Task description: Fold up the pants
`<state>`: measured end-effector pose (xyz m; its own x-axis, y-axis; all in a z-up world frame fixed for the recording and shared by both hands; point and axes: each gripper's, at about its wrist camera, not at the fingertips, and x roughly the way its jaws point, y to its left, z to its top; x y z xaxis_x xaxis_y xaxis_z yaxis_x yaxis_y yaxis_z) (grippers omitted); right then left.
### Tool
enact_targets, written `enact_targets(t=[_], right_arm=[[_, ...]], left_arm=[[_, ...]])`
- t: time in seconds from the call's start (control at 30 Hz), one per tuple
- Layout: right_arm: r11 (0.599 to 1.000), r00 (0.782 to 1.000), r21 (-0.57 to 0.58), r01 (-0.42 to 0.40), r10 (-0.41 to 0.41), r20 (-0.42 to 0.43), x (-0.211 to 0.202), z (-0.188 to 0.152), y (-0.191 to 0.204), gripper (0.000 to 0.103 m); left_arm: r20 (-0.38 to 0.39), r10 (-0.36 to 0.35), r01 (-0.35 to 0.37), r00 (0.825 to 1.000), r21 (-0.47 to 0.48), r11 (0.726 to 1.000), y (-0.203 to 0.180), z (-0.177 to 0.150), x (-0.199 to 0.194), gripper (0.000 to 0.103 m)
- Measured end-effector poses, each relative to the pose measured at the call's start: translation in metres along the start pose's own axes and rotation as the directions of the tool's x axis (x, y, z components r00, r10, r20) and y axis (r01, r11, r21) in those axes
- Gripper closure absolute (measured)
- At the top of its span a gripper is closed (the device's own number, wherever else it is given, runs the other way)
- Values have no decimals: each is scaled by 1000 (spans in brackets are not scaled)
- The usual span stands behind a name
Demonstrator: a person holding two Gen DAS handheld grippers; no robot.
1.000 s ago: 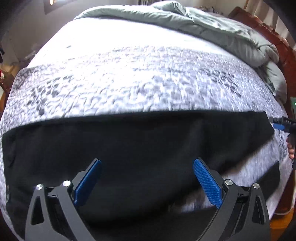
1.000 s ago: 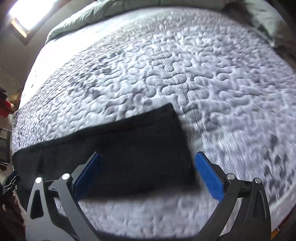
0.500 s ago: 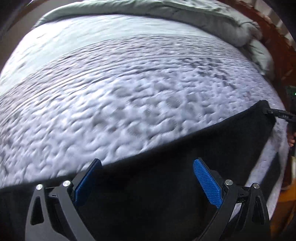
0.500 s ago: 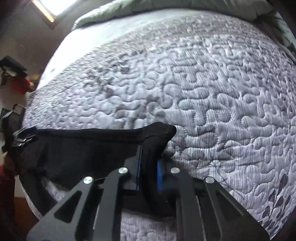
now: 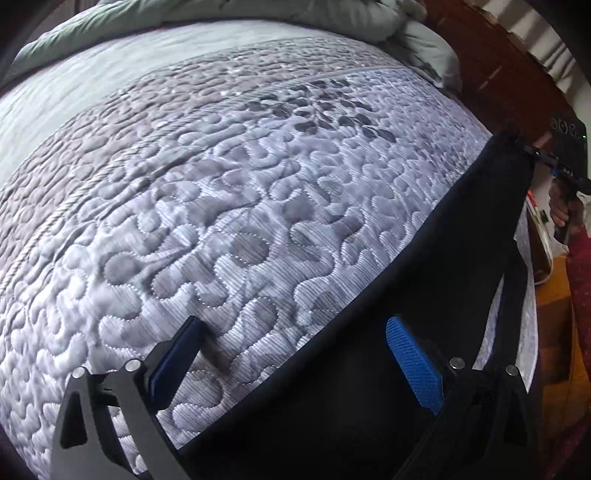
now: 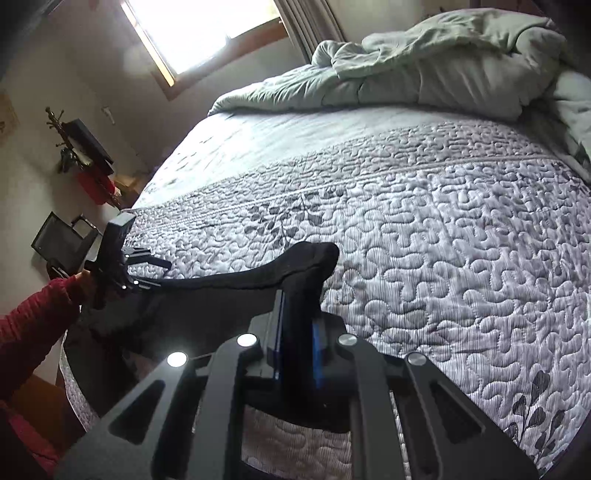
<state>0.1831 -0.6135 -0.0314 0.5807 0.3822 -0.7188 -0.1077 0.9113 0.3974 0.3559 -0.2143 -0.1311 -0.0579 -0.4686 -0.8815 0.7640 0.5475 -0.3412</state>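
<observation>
Black pants lie along the near edge of a grey quilted bedspread. My left gripper is open and points steeply down. The pants' long edge runs between its fingers, one blue pad over the cloth and the other over the quilt. My right gripper is shut on one end of the pants, which it holds raised off the bed. The left wrist view shows the right gripper at the far right, pinching that raised corner. The right wrist view shows the left gripper open at the other end.
A rumpled green comforter is piled at the far end of the bed. Dark wooden bed frame runs along the right side. A red sleeve is at the left, with a window and cluttered furniture behind it.
My right gripper closed on the pants' end and lifted it off the bed. My left gripper slid and rolled, so the pants' edge now crosses between its open fingers.
</observation>
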Motion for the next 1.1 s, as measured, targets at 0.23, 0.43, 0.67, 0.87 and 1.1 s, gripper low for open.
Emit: enact_targets(t=[0.23, 0.43, 0.67, 0.87, 1.1], right_arm=[[1000, 999, 21, -9, 8, 43, -12, 2, -2, 96], [999, 1000, 28, 27, -27, 9, -1, -6, 0, 98], [998, 999, 36, 53, -53, 5, 4, -18, 1, 98], [998, 995, 16, 65, -66, 77, -36, -52, 17, 99], [993, 991, 17, 114, -115, 70, -65, -130, 32, 99]], left_arm=[[-35, -149, 149, 988, 6, 989, -5, -16, -5, 19], [20, -47, 47, 999, 10, 999, -11, -32, -16, 96], [124, 91, -100, 988, 69, 993, -54, -58, -44, 97], [250, 258, -294, 933, 118, 949, -132, -114, -83, 97], [300, 383, -413, 874, 44, 909, -208, -196, -74, 96]])
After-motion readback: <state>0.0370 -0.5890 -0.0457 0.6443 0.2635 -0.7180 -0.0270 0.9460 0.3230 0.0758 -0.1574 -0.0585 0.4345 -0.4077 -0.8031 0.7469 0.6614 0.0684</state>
